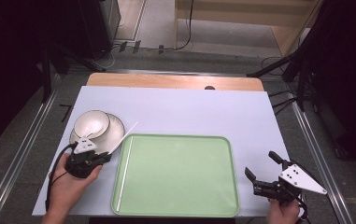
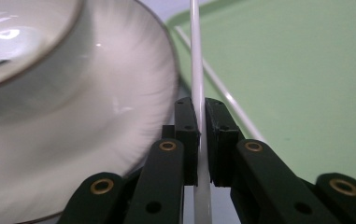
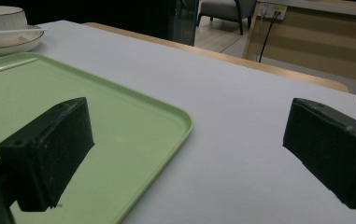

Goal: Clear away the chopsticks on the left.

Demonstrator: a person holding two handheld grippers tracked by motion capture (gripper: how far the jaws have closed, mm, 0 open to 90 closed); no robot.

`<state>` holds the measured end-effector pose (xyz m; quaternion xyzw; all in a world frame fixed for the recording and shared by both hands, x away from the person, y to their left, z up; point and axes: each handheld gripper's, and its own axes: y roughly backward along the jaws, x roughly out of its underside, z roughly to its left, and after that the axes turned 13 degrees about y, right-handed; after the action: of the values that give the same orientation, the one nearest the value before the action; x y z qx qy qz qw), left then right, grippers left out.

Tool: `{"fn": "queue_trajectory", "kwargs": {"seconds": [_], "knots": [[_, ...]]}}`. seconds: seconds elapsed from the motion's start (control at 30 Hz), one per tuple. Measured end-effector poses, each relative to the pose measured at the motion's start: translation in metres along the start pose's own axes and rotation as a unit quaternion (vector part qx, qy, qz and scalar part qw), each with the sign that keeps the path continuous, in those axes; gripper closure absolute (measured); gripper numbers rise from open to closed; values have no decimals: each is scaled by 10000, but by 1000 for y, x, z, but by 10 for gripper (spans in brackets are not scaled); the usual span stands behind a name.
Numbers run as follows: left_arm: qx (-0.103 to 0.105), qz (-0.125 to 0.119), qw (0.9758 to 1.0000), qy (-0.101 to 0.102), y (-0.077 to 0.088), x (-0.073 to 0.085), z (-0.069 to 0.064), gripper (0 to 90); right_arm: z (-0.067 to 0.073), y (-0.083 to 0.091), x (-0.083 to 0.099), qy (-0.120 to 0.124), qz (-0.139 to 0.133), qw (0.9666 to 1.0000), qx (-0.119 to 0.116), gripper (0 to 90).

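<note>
My left gripper (image 1: 106,157) is shut on a thin white chopstick (image 1: 126,133), which slants up and to the right past the plate's edge. In the left gripper view the chopstick (image 2: 195,56) runs straight up between the closed pads (image 2: 187,126). A second white chopstick (image 1: 123,175) lies inside the green tray (image 1: 175,136) along its left side. My right gripper (image 1: 259,163) stands open over the table at the tray's lower right corner, nothing between its jaws (image 3: 189,126).
A white bowl (image 1: 91,122) sits on a white plate (image 1: 115,129) left of the tray, just beyond the left gripper. A wooden strip (image 1: 175,81) borders the table's far edge. Bare white tabletop (image 1: 189,109) lies beyond the tray.
</note>
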<state>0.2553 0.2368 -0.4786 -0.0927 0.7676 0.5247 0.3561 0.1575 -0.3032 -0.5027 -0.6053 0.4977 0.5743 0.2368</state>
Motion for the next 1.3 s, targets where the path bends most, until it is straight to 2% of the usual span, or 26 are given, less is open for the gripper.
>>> {"fn": "queue_trajectory", "kwargs": {"seconds": [0.13, 0.3, 0.4, 0.57, 0.73, 0.87, 1.03, 1.07, 1.13, 1.17, 1.2, 1.3], "knots": [[218, 64, 9996, 171, -8, 8, -22, 849, 0, 1, 0, 3, -4, 10000, 7, 16], [392, 173, 9986, 323, -20, 17, -49, 849, -1, 2, 0, -19, -30, 10000, 17, 16], [426, 310, 9980, 359, -31, 22, -68, 849, -1, 2, 0, -29, -35, 10000, 21, 16], [394, 464, 9976, 342, -46, 28, -86, 848, -1, 2, 0, -31, -35, 10000, 17, 16], [339, 458, 9974, 435, -47, 29, -90, 838, -2, 2, 1, -50, -36, 10000, 19, 16], [349, 425, 9977, 408, -47, 30, -92, 773, -1, 1, 0, -42, -12, 10000, 5, 16], [546, 460, 9960, 535, -47, 26, -88, 726, -1, 1, 0, -37, -28, 10000, 13, 16], [583, 420, 9959, 547, -47, 24, -87, 743, -2, 2, 0, -48, -32, 10000, 32, 16], [793, 354, 9946, 568, -48, 18, -86, 761, -3, 2, 1, -38, -28, 10000, 38, 16], [797, 310, 9952, 480, -49, 13, -89, 792, -3, 2, 1, -65, -32, 10000, 42, 16], [804, 284, 9955, 414, -50, 10, -90, 877, -4, 2, 2, -84, -42, 9999, 43, 16], [902, 306, 9951, 273, -63, -4, -98, 900, -5, 2, 2, -89, -39, 9999, 54, 16]]}}
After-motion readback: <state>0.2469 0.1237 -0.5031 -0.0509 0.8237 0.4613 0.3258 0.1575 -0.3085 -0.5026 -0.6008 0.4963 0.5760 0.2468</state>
